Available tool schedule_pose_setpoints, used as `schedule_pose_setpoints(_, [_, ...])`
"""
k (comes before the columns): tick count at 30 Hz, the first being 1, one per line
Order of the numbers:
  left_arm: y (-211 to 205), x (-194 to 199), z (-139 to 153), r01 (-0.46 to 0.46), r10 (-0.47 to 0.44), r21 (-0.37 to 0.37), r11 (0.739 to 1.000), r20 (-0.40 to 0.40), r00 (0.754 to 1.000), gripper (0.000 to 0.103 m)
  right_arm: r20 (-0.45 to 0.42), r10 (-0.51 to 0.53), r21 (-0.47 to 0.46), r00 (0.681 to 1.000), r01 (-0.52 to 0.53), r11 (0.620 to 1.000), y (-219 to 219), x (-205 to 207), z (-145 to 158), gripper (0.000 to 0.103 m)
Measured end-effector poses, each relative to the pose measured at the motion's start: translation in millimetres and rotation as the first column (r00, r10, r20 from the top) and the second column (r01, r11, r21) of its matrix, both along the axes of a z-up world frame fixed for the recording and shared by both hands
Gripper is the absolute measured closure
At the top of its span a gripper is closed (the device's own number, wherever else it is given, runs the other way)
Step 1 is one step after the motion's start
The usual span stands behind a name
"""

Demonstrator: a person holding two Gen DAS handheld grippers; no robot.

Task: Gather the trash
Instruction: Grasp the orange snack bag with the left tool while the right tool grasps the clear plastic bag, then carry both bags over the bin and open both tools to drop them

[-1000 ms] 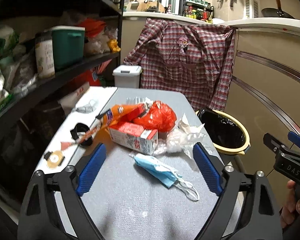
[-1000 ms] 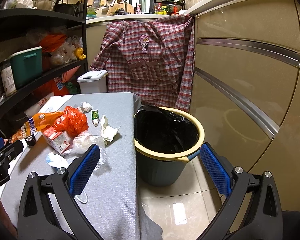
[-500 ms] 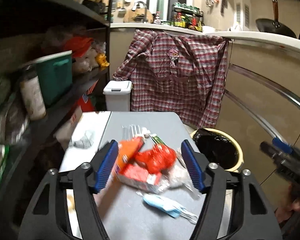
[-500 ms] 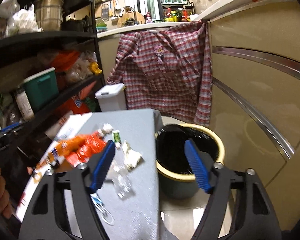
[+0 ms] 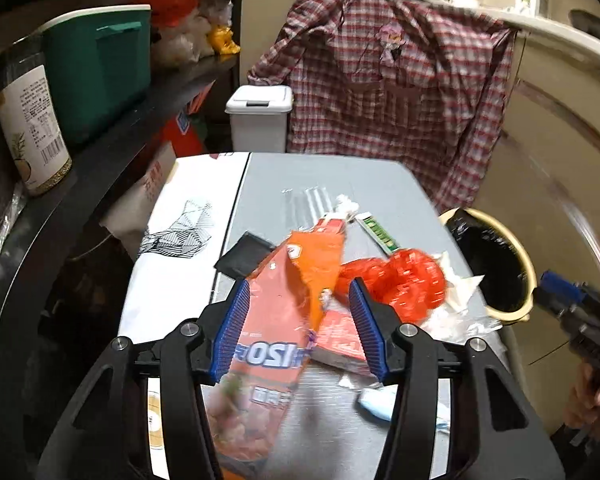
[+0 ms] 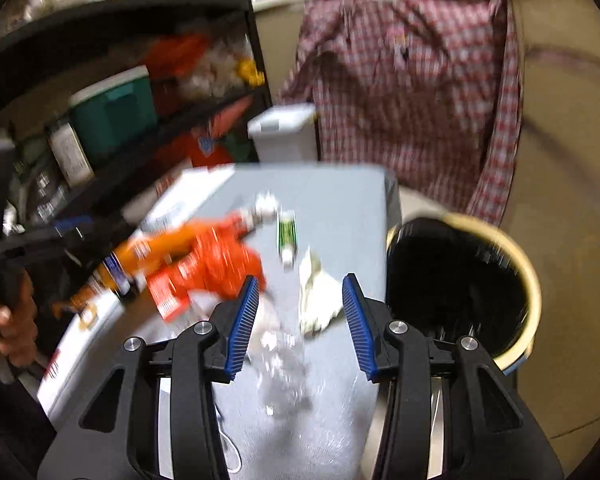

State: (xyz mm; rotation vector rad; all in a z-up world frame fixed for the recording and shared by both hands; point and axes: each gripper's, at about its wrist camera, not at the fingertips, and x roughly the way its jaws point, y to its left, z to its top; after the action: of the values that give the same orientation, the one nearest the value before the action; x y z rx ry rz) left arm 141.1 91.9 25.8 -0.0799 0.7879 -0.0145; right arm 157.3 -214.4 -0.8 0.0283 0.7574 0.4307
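Observation:
Trash lies on a grey table [image 5: 332, 176]. My left gripper [image 5: 300, 312] is open, its blue pads on either side of an orange snack bag [image 5: 276, 320]. Beside the bag lie a red carton [image 5: 340, 340], a crumpled red plastic bag [image 5: 400, 280], a green tube [image 5: 378, 232] and a blue face mask [image 5: 376, 406]. My right gripper [image 6: 298, 304] is open above clear plastic wrap [image 6: 280, 360] and a crumpled white tissue [image 6: 316, 300]. The black-lined bin with a yellow rim [image 6: 460, 280] stands right of the table, and also shows in the left wrist view [image 5: 496, 264].
A dark shelf rack [image 5: 100, 132] with a green box [image 5: 100, 76] and a jar [image 5: 32, 120] runs along the left. A white lidded bin [image 5: 260, 120] and a hanging plaid shirt [image 5: 400, 92] stand behind the table. Beige cabinets [image 5: 560, 160] are on the right.
Both grippers have moved forward and down toward the table. The left now straddles the orange snack bag; the right now hovers over the wrap and tissue. Both jaws have narrowed.

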Motion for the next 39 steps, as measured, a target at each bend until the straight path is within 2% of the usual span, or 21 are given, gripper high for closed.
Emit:
schedule_pose_setpoints(3, [-1.0, 8.9, -11.8, 0.025, -0.027, -0.046, 0.999, -0.058, 0.998, 0.052, -0.089, 0.039, 0.007, 0.995, -0.039, 0.999, 10.6, 7.0, -23.9, 0.057])
schedule_pose_setpoints(6, [-8.5, 14.1, -22.4, 0.028, -0.026, 0.021, 0.999, -0.097, 0.995, 0.052, -0.140, 0.033, -0.025, 0.990, -0.037, 0.999, 17.0, 13.1, -42.3, 0.057])
schedule_pose_setpoints(10, [-11.4, 16.9, -32.4, 0.045, -0.037, 0.057, 0.997, -0.141, 0.989, 0.070, -0.207, 0.047, -0.005, 0.977, -0.049, 0.999, 19.6, 16.3, -55.6, 0.057])
schedule_pose_setpoints(13, [-7.9, 17.6, -34.7, 0.055, -0.047, 0.047, 0.997, -0.166, 0.985, 0.089, -0.220, 0.056, -0.015, 0.974, -0.060, 0.998, 21.9, 15.3, -60.5, 0.058])
schedule_pose_setpoints(14, [-7.8, 18.3, -33.7, 0.059, -0.051, 0.041, 0.997, -0.166, 0.985, 0.097, -0.220, 0.060, -0.015, 0.974, -0.064, 0.998, 22.7, 15.5, -62.1, 0.062])
schedule_pose_setpoints(15, [-7.3, 18.9, -31.5, 0.059, -0.052, 0.038, 0.998, -0.158, 0.986, 0.098, -0.220, 0.063, -0.012, 0.973, -0.068, 0.998, 24.2, 15.3, -62.2, 0.073])
schedule_pose_setpoints(17, [-8.0, 18.4, -27.0, 0.059, -0.053, 0.038, 0.998, -0.141, 0.989, 0.103, -0.224, 0.075, 0.003, 0.972, -0.077, 0.997, 24.1, 13.4, -60.6, 0.086])
schedule_pose_setpoints(18, [-7.7, 17.8, -24.3, 0.062, -0.057, 0.034, 0.997, -0.133, 0.989, 0.103, -0.225, 0.080, 0.008, 0.971, -0.081, 0.997, 25.7, 15.1, -58.6, 0.094])
schedule_pose_setpoints(21, [-5.4, 15.1, -18.4, 0.062, -0.059, 0.025, 0.998, -0.111, 0.992, 0.103, -0.194, 0.095, 0.011, 0.976, -0.095, 0.995, 26.2, 9.5, -48.0, 0.098])
schedule_pose_setpoints(29, [5.5, 5.6, -0.6, 0.042, -0.043, -0.012, 0.999, -0.058, 0.997, 0.103, -0.117, 0.080, 0.065, 0.990, -0.073, 0.995, 10.3, -1.9, -13.8, 0.099])
schedule_pose_setpoints(39, [0.5, -9.9, 25.2, 0.063, -0.062, -0.035, 0.997, 0.023, 0.998, 0.103, -0.030, 0.035, 0.127, 0.999, -0.031, 0.991, -16.2, -11.6, 20.1, 0.099])
